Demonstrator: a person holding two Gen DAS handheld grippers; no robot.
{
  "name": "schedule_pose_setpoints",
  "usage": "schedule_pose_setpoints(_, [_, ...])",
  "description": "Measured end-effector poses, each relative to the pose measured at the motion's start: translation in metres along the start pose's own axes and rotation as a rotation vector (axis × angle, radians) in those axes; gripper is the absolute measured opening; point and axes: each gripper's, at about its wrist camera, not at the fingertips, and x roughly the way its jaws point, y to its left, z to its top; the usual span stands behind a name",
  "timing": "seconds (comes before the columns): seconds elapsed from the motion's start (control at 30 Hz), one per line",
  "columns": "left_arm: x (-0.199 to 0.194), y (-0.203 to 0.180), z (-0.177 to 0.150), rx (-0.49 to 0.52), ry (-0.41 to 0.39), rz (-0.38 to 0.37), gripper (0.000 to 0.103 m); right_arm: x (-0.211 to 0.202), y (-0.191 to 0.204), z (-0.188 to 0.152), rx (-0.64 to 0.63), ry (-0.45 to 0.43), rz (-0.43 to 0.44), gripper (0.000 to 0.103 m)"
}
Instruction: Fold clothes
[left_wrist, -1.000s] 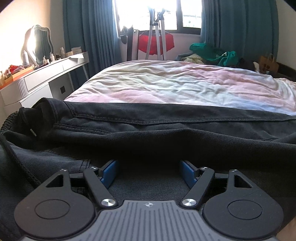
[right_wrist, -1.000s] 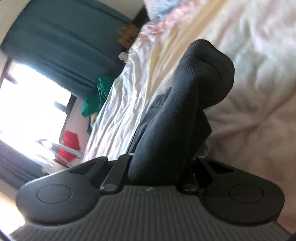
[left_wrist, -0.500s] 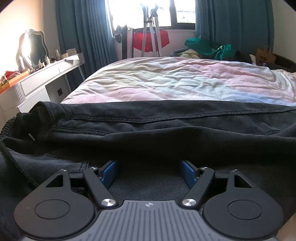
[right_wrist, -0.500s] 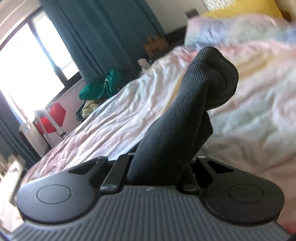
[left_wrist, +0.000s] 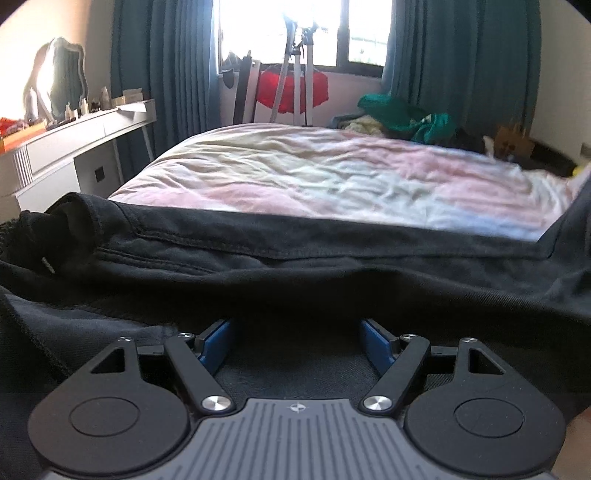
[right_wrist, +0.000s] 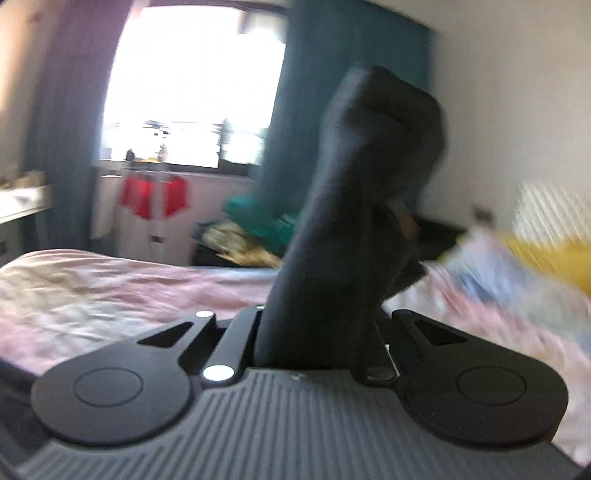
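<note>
Black garment (left_wrist: 295, 258) covers left fingers (left_wrist: 216, 343), spread wide; right fingers pinch its cuff (right_wrist: 354, 221).

Bedroom: bright sunlit window (left_wrist: 284, 33) flanked by teal floor-length curtains (left_wrist: 162, 66); wide bed under rumpled pink-and-cream sheet (left_wrist: 314, 177); white dressing bench (left_wrist: 85, 136) with ornate silver-framed mirror (left_wrist: 59, 81) at left; pale plain walls (right_wrist: 498, 122).

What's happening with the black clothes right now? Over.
Right gripper shut on black garment, lifted. Left gripper open, garment between fingers. Bed ahead, nothing in the way.
</note>
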Motion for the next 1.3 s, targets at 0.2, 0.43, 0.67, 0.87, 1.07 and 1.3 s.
schedule_pose_setpoints(0.2, [-0.040, 0.023, 0.011, -0.066, -0.067, 0.036, 0.080, -0.037, 0.116, -0.024, -0.173, -0.028, 0.216, 0.014])
schedule_pose_setpoints(0.43, [-0.058, 0.042, 0.014, -0.099, -0.085, 0.073, 0.080, -0.052, 0.198, -0.112, -0.387, 0.115, 0.362, 0.015])
schedule_pose_setpoints(0.67, [-0.070, 0.049, 0.021, -0.188, -0.138, 0.030, 0.080, -0.068, 0.182, -0.096, -0.317, 0.043, 0.410, 0.015])
schedule_pose_setpoints(0.87, [-0.077, 0.052, 0.026, -0.204, -0.201, 0.010, 0.080, -0.066, 0.196, -0.107, -0.391, 0.088, 0.504, 0.018])
schedule_pose_setpoints(1.07, [-0.076, 0.047, 0.025, -0.189, -0.199, -0.021, 0.080, -0.055, 0.179, -0.094, -0.314, 0.234, 0.613, 0.053])
schedule_pose_setpoints(1.3, [-0.084, 0.033, 0.024, -0.150, -0.237, -0.058, 0.080, -0.101, 0.154, -0.083, -0.322, 0.332, 0.806, 0.078])
